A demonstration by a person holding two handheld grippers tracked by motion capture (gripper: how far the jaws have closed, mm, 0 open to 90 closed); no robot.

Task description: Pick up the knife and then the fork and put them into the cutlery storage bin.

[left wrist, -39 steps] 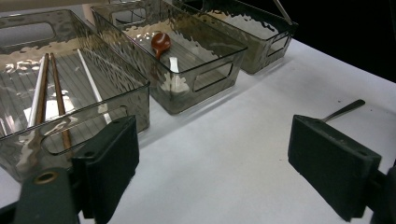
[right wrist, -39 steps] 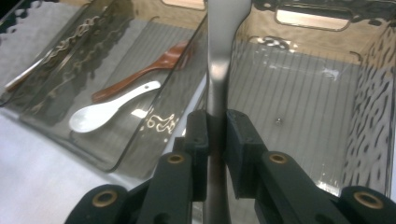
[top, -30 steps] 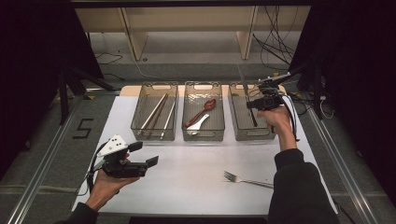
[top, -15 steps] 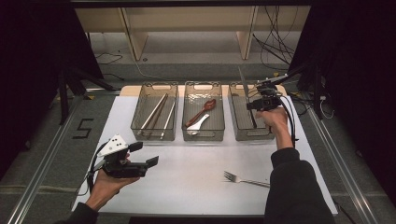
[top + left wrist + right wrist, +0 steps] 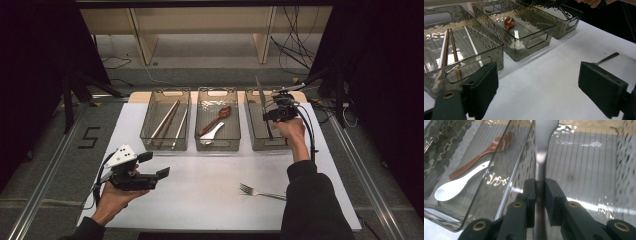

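One knife [image 5: 541, 157] — stiff, slick steel, best gripped mid-handle — sits clenched in the right gripper [image 5: 540, 192] above the two-o'clock bin [image 5: 256, 135]; left gripper [image 5: 536, 92] gapes, holding nothing.

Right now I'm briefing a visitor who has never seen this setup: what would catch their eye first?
Three clear bins stand in a row at the table's far side, and above the rightmost one the right gripper pinches a table knife, blade rising upward. The middle bin holds a brown spoon and a white spoon. Nearer the person, a fork lies alone on the white tabletop, and the left gripper waits open.
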